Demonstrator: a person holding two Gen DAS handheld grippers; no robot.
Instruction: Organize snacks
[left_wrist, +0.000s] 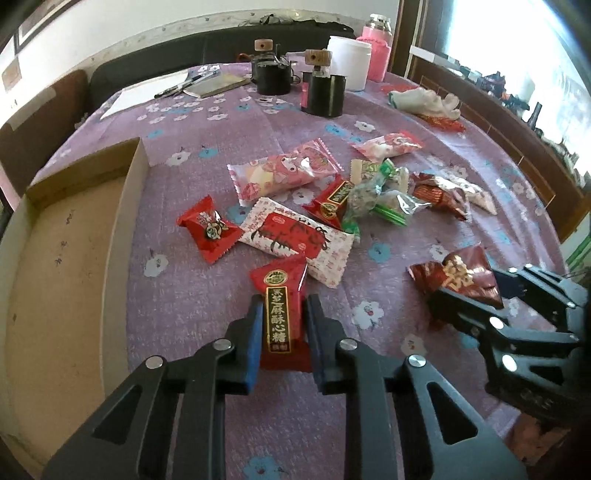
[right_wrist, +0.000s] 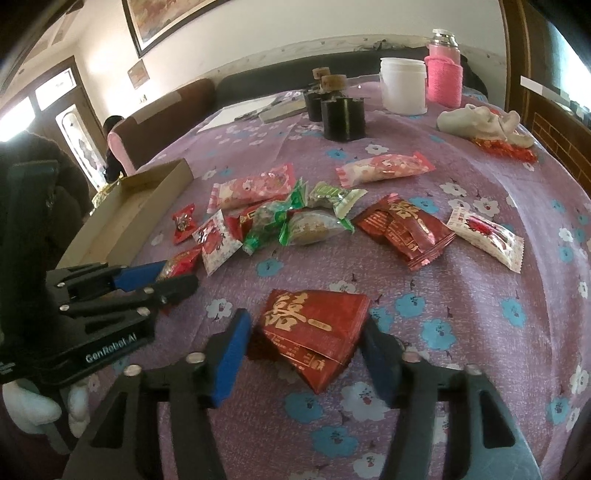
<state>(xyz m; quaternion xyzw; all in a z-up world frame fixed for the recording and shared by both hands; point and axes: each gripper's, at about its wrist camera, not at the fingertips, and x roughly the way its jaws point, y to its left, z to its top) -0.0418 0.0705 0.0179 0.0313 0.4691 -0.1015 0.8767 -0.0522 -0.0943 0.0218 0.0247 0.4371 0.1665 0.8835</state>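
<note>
1. Left gripper (left_wrist: 281, 325) clamped on a red sesame candy packet (left_wrist: 279, 317), pads pressing both long edges
2. Right gripper (right_wrist: 306, 349) spread around a dark red gold-lettered packet (right_wrist: 314, 328) lying on the purple floral tablecloth (right_wrist: 461, 332)
3. Beyond, loose snack pile (left_wrist: 332, 192) mid-table; open cardboard box (left_wrist: 55, 258) at left

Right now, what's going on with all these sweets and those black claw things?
A person is sorting snacks with a gripper in each hand. The left gripper is closed on a long red candy bar. The right gripper has its fingers on either side of a dark red packet with gold lettering. The cardboard box beside them has no snacks in it yet; the others lie on the purple tablecloth.
</note>
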